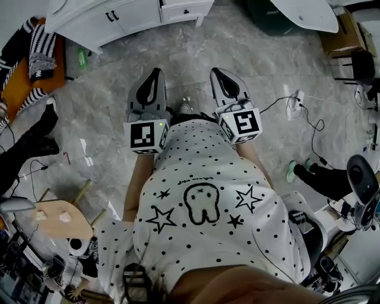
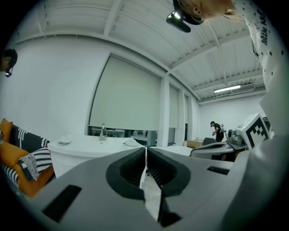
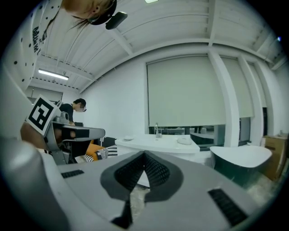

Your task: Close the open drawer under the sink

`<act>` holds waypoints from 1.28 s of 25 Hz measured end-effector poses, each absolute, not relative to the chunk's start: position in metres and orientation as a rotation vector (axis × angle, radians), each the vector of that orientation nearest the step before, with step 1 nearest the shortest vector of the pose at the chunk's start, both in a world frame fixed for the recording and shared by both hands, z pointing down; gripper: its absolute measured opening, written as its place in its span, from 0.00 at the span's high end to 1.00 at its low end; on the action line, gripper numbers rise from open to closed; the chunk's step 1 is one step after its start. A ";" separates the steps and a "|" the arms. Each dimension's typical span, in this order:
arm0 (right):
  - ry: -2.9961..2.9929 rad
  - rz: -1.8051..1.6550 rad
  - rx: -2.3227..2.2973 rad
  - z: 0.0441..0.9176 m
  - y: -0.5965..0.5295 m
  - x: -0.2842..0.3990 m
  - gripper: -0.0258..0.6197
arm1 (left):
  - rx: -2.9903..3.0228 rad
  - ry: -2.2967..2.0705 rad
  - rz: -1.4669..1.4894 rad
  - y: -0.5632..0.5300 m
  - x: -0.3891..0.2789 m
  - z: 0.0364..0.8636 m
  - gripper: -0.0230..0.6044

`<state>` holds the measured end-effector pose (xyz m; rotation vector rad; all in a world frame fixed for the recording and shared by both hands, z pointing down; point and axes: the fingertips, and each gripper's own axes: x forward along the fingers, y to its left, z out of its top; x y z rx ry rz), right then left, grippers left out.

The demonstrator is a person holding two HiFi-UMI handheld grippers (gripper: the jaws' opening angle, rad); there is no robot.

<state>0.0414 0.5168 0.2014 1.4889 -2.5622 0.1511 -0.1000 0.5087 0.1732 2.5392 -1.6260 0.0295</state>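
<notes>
The white sink cabinet (image 1: pixel 119 24) with black handles stands at the top of the head view, a good stretch of floor away from both grippers. At its right end a drawer front (image 1: pixel 185 10) seems to jut out a little. My left gripper (image 1: pixel 155 74) and right gripper (image 1: pixel 217 72) are held side by side in front of my chest and point towards the cabinet. Both are shut with nothing between the jaws. The left gripper (image 2: pixel 146 149) view shows the sink counter (image 2: pixel 90 146) with its tap ahead. From the right gripper (image 3: pixel 144 154) the same counter (image 3: pixel 158 143) is visible.
An orange cushion with a striped throw (image 1: pixel 29 65) and another person's legs (image 1: pixel 29 142) are at the left. A green bottle (image 1: pixel 82 57) lies near the cabinet. A wooden stool (image 1: pixel 59 217) is lower left. Cables and a power strip (image 1: pixel 294 107) lie at the right, and a white bathtub (image 1: pixel 303 12) is top right.
</notes>
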 end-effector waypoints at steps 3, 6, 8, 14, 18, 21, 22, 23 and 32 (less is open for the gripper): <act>-2.567 0.144 1.481 0.200 0.515 0.045 0.94 | 2.536 -1.632 0.025 0.508 -0.095 0.171 0.94; -2.589 0.150 1.481 0.200 0.514 0.049 0.94 | 2.526 -1.636 0.013 0.508 -0.090 0.171 0.94; -2.622 0.167 1.477 0.199 0.515 0.050 0.94 | 2.518 -1.635 0.002 0.509 -0.088 0.171 0.94; -2.632 0.224 1.461 0.206 0.514 0.052 0.94 | 2.507 -1.631 -0.005 0.506 -0.087 0.173 0.94; -2.619 0.247 1.482 0.207 0.504 0.054 0.94 | 2.530 -1.611 -0.001 0.493 -0.084 0.167 0.95; -2.614 0.260 1.498 0.210 0.495 0.056 0.94 | 2.542 -1.563 -0.008 0.482 -0.081 0.173 0.95; -2.608 0.264 1.504 0.211 0.492 0.057 0.94 | 2.551 -1.545 -0.002 0.477 -0.080 0.176 0.95; -2.600 0.268 1.509 0.213 0.488 0.057 0.94 | 2.561 -1.524 0.003 0.473 -0.078 0.179 0.95; -2.533 0.263 1.563 0.210 0.435 0.043 0.94 | 2.576 -1.409 0.008 0.415 -0.092 0.183 0.95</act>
